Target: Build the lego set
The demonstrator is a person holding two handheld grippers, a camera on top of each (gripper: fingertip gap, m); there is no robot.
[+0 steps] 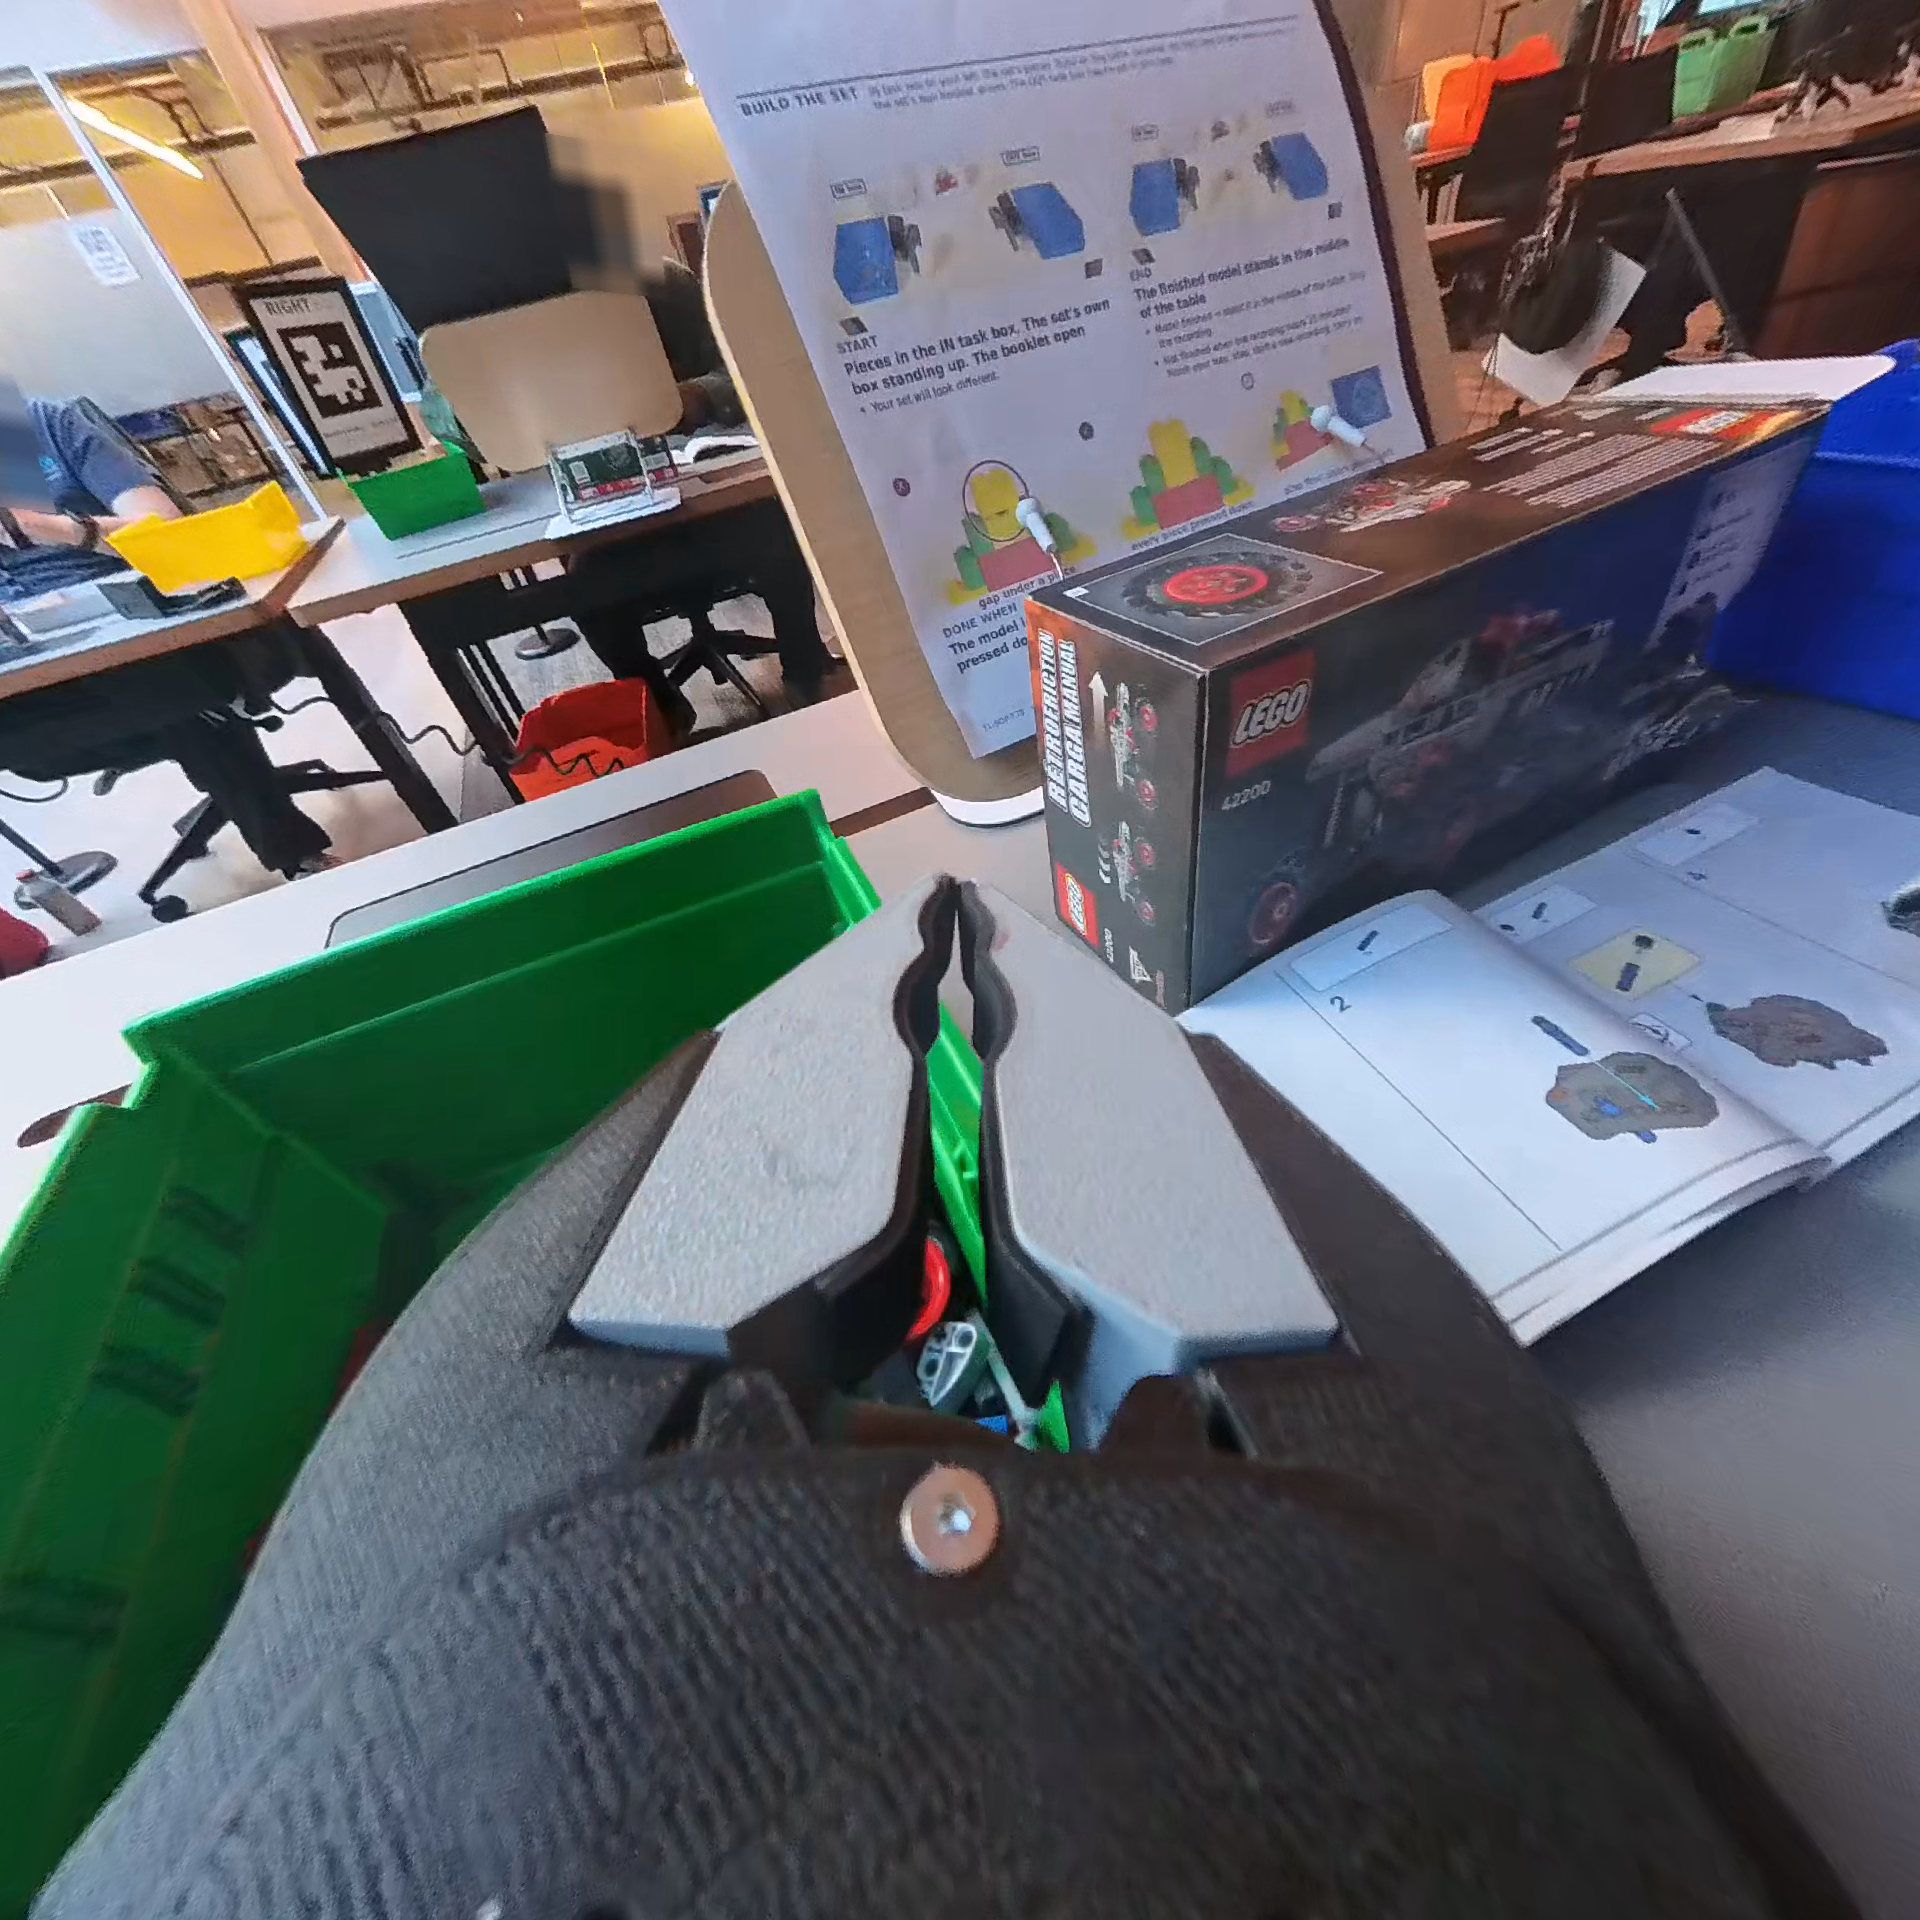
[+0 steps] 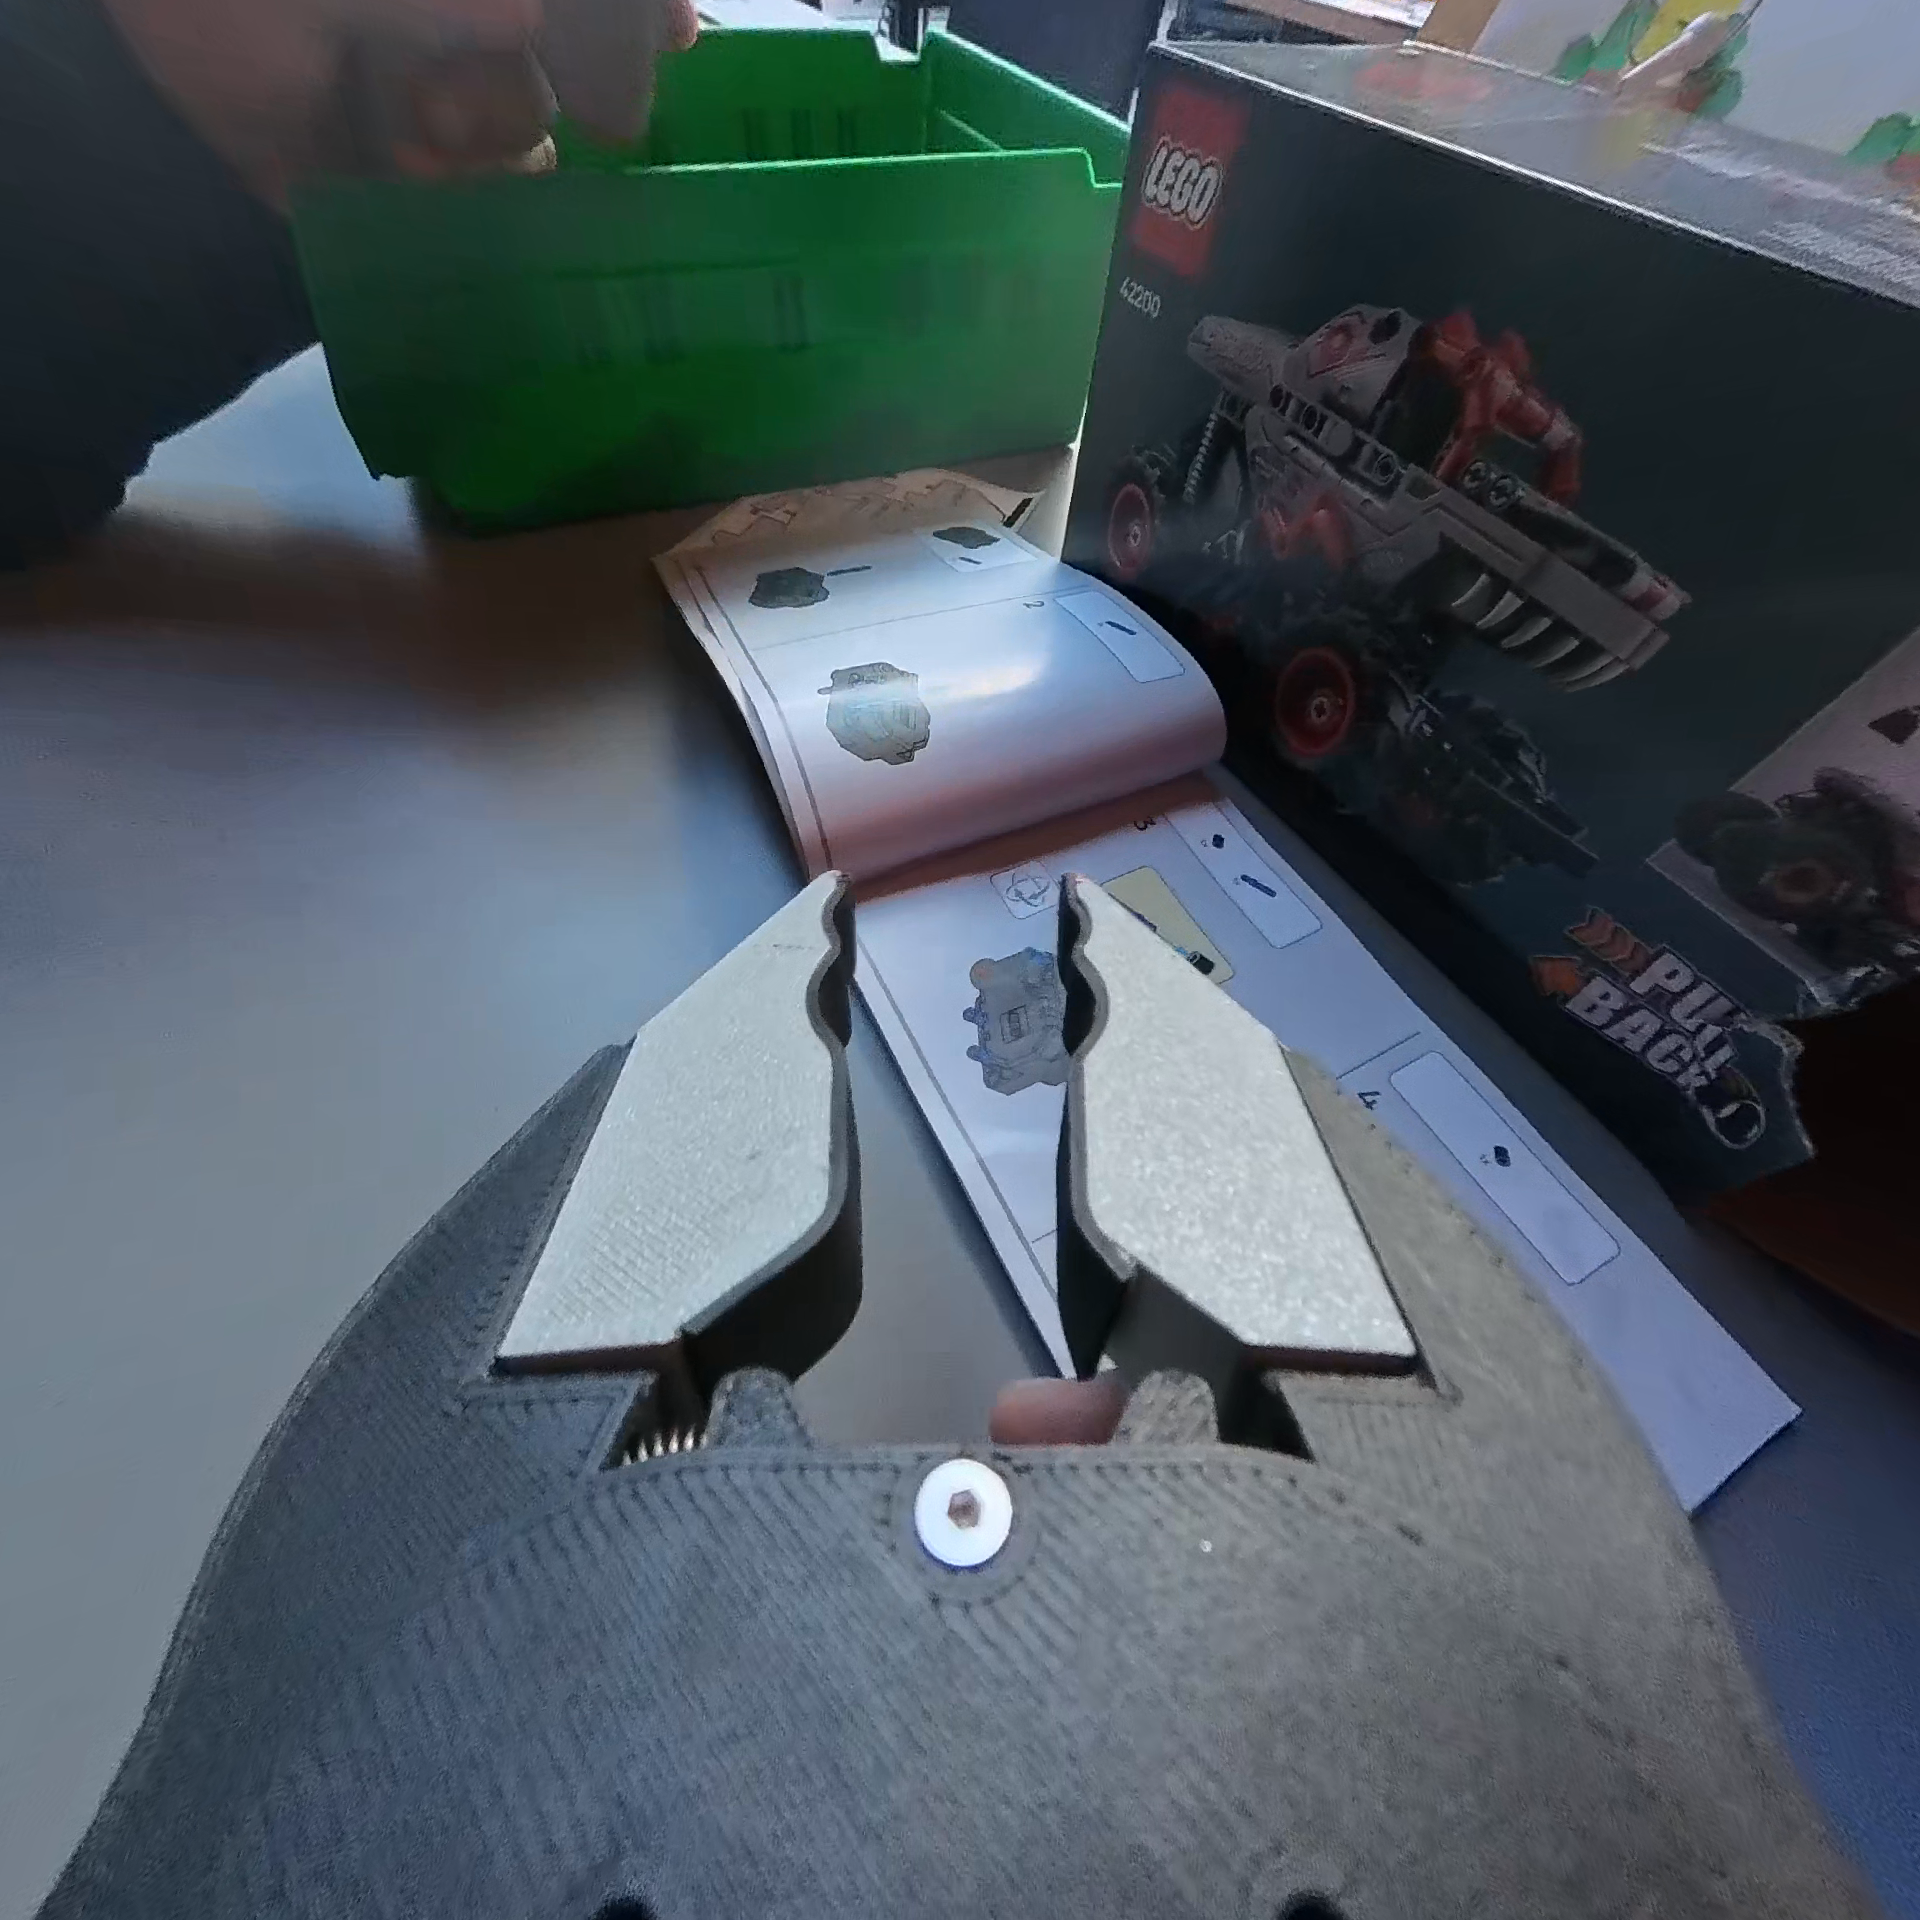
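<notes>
Green plastic fills the left wrist view: the parts bin (image 1: 468, 1039) holds the loose pieces (image 1: 951, 1340), a red wheel hub and grey beams glimpsed low between the fingers. The left gripper (image 1: 956, 904) hangs over the bin, its jaws closed tip to tip with nothing visibly pinched between them. Just right of the bin stands the set's box (image 1: 1403, 748), and the open instruction booklet (image 1: 1558, 1091) lies flat on the grey surface (image 2: 312, 831) in front of the box. The right gripper (image 2: 951, 904) hovers low over the booklet's near page, jaws parted by a moderate gap and empty. No assembly has begun, as far as I can judge. The risk is that the closed left jaws, dipped into the pile, push pieces about rather than take one; they would need to open first. The bin's tall wall could catch the fingers on the way out. The right jaws could crease or drag the curled page (image 2: 987, 707). Behind the box a standing instruction sheet (image 1: 1039, 343) narrows the room, and a blue bin (image 1: 1839, 561) sits at the box's far end.
</notes>
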